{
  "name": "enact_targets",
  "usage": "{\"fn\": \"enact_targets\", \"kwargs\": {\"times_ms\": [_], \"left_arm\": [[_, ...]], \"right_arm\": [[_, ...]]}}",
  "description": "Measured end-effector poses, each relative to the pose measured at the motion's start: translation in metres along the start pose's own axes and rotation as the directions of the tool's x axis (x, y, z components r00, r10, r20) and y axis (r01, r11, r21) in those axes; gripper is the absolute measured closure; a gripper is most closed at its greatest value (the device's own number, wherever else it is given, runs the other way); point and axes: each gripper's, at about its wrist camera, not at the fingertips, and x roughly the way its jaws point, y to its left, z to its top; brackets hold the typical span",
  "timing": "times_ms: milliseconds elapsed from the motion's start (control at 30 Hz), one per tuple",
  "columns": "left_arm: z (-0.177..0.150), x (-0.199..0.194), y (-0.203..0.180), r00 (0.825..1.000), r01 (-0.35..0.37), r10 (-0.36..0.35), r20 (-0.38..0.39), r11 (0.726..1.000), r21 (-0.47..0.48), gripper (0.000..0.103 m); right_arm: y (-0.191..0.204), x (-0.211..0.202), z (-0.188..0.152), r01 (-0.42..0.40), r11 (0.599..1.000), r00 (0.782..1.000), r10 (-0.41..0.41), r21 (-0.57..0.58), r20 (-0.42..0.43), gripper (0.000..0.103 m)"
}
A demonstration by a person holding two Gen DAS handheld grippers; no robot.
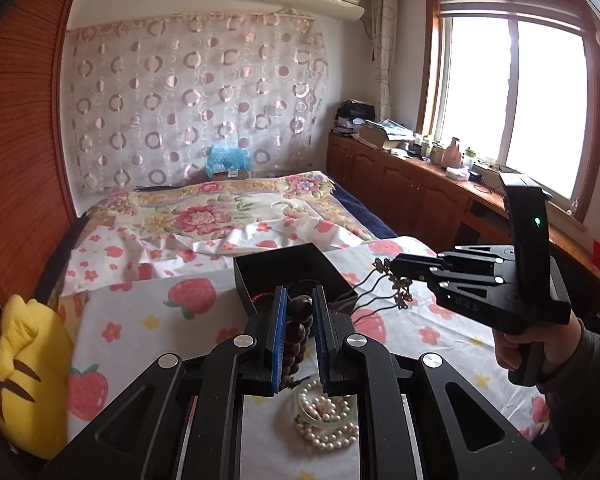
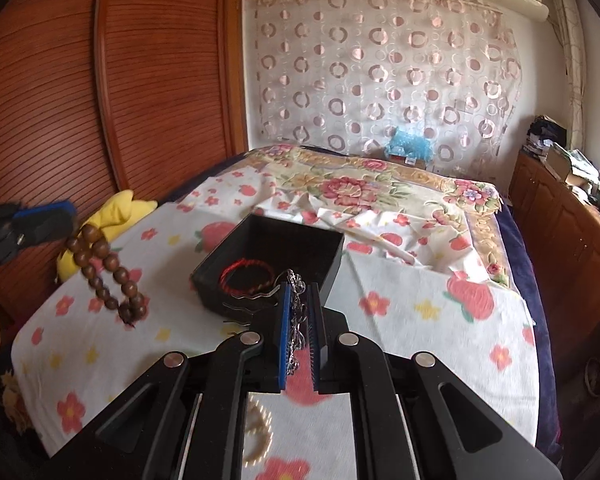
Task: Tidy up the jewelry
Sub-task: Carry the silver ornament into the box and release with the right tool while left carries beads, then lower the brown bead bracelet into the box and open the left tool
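My left gripper [image 1: 300,292] is shut on a brown wooden bead bracelet [image 1: 298,332] and holds it above the bed; from the right wrist view the left gripper [image 2: 66,216] has the bracelet [image 2: 108,276] hanging below it. My right gripper [image 2: 300,290] is shut on a silver flower necklace [image 2: 296,320] just in front of an open black box [image 2: 300,240]. In the left wrist view the right gripper [image 1: 392,266] carries the necklace [image 1: 396,284], whose cords trail toward the box [image 1: 284,264]. A red braided bracelet [image 2: 246,276] lies in the box. A white pearl strand [image 1: 326,420] lies on the sheet below.
The strawberry-print sheet [image 2: 420,300] covers the bed. A yellow plush toy [image 1: 28,380] sits at the left edge by the wooden wardrobe [image 2: 100,100]. A wooden cabinet [image 1: 412,188] with clutter runs along the right under the window.
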Motion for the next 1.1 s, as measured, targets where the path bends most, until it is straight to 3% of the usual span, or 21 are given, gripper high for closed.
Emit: {"fn": "enact_targets", "kwargs": {"times_ms": [333,733,900,1100], "left_arm": [[0.024,0.012,0.01,0.999,-0.041,0.041,0.018,0.999,0.006,0.091],[0.051,0.036,0.013,0.997,-0.075,0.075,0.013,0.997,0.021,0.091],[0.057,0.053,0.01,0.996,-0.084,0.084,-0.006,0.996,0.03,0.091],[0.058,0.072,0.008,0.995,-0.091,0.092,-0.03,0.995,0.036,0.091]], "right_arm": [[-0.004,0.05,0.034,0.015,1.0,1.0,-0.015,0.023,-0.004,0.094],[0.0,0.105,0.022,-0.043,0.998,0.994,0.047,0.038,-0.101,0.094],[0.002,0.11,0.013,-0.056,0.998,0.991,0.06,0.038,-0.117,0.093],[-0.005,0.094,0.008,-0.066,0.997,0.993,0.07,0.044,-0.1,0.083]]}}
